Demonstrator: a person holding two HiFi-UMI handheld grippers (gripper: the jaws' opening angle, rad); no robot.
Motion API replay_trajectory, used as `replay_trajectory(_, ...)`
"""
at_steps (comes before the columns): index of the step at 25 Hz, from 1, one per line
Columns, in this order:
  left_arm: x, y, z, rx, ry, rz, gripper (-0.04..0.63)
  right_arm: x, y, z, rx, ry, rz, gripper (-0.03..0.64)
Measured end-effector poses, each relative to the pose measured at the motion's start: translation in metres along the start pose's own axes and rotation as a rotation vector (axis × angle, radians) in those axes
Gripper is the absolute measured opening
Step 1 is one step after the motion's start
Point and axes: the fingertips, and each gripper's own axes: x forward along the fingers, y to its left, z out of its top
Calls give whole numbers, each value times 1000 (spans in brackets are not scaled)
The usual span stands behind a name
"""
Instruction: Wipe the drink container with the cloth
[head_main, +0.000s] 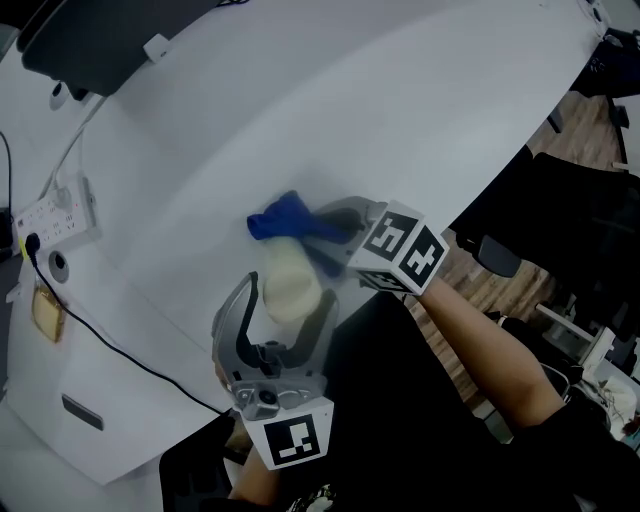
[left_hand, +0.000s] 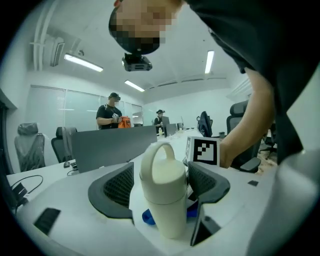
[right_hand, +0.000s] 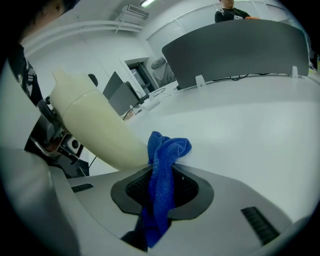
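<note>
Your left gripper (head_main: 288, 300) sits low over the white table (head_main: 350, 120) with its jaws spread wide. The drink container (head_main: 290, 290) stands between them, cream-coloured, with a rounded lid and a loop handle on top. In the left gripper view the container stands upright on the table. A strip of table shows between its wall and the pad on that view's left. The pad on that view's right lies close against the container; whether it touches cannot be told. Read this gripper as unclamped, with the container inside its reach.

Your right gripper (head_main: 325, 225) comes in from the right of the head view, on the far side of the container. Its jaws are closed on the blue cloth (head_main: 285, 220). In the right gripper view the cloth runs as a narrow fold between the two pads, and its bunched end sticks out past the fingertips. That bunched end sits against the lower wall of the container, touching it or very nearly so. In the left gripper view, blue fabric shows behind the container's base on both sides.

A power strip (head_main: 55, 215) lies at the table's left edge, with a black cable (head_main: 120, 350) running from it across the table
</note>
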Motion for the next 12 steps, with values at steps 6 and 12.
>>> replay_trajectory(6, 13, 3, 1, 2, 4, -62, 301, -13, 3, 9, 32, -88, -48, 71)
replay_trajectory(12, 6, -11, 3, 180, -80, -547, 298, -105, 29, 72, 93, -435, 59, 70)
